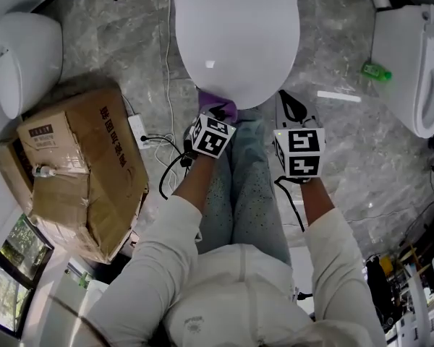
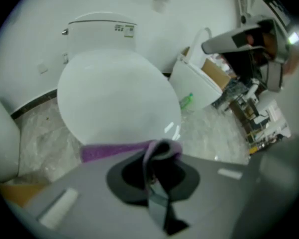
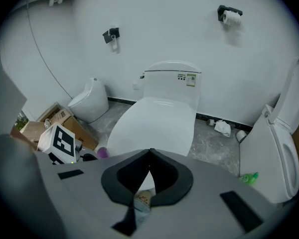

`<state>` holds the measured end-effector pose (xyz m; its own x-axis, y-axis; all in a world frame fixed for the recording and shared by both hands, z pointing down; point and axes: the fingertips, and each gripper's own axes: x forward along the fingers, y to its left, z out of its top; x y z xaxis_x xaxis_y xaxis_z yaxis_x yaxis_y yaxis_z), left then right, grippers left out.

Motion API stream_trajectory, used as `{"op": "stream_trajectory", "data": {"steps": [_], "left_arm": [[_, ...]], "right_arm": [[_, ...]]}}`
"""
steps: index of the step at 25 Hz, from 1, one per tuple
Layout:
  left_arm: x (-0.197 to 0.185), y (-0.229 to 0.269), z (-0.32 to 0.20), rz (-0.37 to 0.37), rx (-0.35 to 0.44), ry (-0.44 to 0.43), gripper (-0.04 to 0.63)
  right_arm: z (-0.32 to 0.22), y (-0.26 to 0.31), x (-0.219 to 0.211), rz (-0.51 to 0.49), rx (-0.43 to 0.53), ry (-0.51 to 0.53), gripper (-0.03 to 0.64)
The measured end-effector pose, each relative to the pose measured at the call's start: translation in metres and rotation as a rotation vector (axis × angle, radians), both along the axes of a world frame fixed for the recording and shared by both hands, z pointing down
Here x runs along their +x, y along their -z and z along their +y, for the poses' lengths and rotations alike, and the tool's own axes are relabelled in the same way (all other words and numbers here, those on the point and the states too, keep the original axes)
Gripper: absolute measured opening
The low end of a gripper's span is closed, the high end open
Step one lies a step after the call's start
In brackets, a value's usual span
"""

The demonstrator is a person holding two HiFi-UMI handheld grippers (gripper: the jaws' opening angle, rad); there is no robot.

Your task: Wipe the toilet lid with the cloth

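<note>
Lid (image 1: 235, 35) is shut, white and glossy, and no wiped streak is made out on it. A box (image 1: 79, 172) lies on the floor well to the lid's left, and cables (image 1: 166, 157) are strewn between it and the lid's front. The purple cloth (image 1: 218, 108) is seen at the lid's front edge, bunched and pinched in a fold between the jaws of the left gripper (image 1: 217, 116). The right gripper (image 1: 293, 108) is held just beside the lid's front right, its jaws pressed together on nothing.

Only a narrow fold seems to be gripped, so the cloth could be dragged out of the jaws once it is pressed and swept across the lid. Much of the surface could also be missed by so bunched a cloth, and the lid could be scraped by the jaw tips.

Most of the cloth is hidden under the left gripper in the head view, and whether it touches the lid cannot be told. The lid's rear is cut off there, and the left gripper view is blurred.
</note>
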<state>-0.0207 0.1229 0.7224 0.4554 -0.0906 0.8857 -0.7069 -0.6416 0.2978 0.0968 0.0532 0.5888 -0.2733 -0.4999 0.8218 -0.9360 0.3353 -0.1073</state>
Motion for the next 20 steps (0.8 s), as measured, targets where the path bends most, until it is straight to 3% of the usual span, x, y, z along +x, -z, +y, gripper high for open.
{"op": "stream_trajectory", "data": {"steps": [11,16,20], "left_arm": [[-0.064,0.002,-0.028,-0.124,-0.051,0.171,0.013],[-0.094,0.018,-0.067,-0.162,0.031,0.29,0.013],[-0.09,0.045,-0.11,-0.147,0.14,0.331,0.012]], "right_arm": [[-0.001,0.0,-0.011,0.005,-0.016,-0.006,0.015],[-0.007,-0.005,-0.01,0.014,-0.031,-0.009,0.015],[-0.021,0.001,-0.007,0.013,-0.025,-0.025,0.015]]}}
